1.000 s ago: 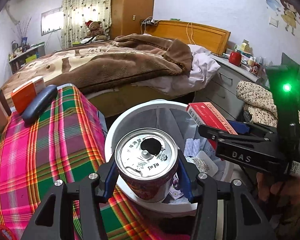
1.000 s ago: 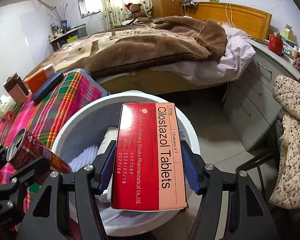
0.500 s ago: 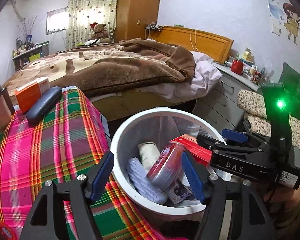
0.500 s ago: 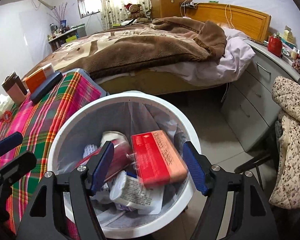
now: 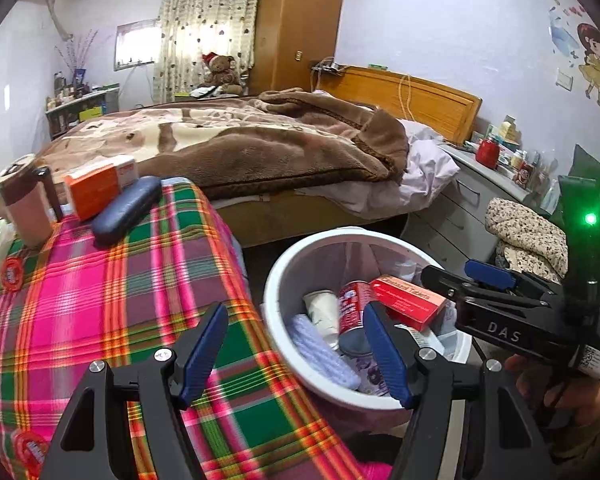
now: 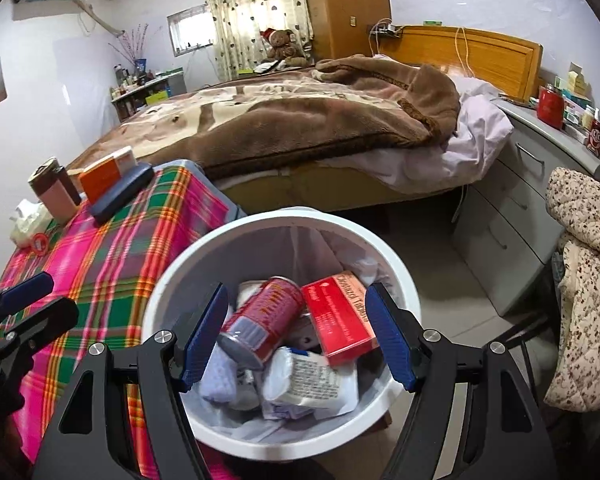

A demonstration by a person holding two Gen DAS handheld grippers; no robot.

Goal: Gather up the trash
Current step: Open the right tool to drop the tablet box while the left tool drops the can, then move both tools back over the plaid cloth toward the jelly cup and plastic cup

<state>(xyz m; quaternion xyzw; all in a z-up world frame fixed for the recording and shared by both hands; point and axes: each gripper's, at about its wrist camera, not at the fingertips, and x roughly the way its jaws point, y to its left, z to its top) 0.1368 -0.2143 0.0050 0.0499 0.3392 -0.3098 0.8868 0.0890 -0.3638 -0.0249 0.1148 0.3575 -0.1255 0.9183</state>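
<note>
A white trash bin (image 6: 180,264) stands on the floor beside the plaid table. In it lie a red drink can (image 6: 268,320) on its side and a red tablet box (image 6: 340,320), on top of paper cups and wrappers. My right gripper (image 6: 297,296) hangs open just above the bin with nothing between its blue pads. My left gripper (image 5: 293,320) is open too and holds nothing; it stands over the table's edge and the bin's (image 5: 276,280) left rim. From there I see the can (image 5: 354,308), the box (image 5: 408,300) and the right gripper (image 5: 460,280).
On the plaid tablecloth (image 5: 100,300) stand an orange box (image 5: 96,188), a dark glasses case (image 5: 126,210), a pink cup (image 5: 26,208) and a tissue pack (image 6: 28,220). A bed (image 6: 300,120) lies behind the bin, with grey drawers (image 6: 512,208) and a floral quilt (image 6: 584,288) to the right.
Both grippers opened: the can left the left gripper and the tablet box left the right one, and both fell into the bin. The left gripper then drew back toward the table.
</note>
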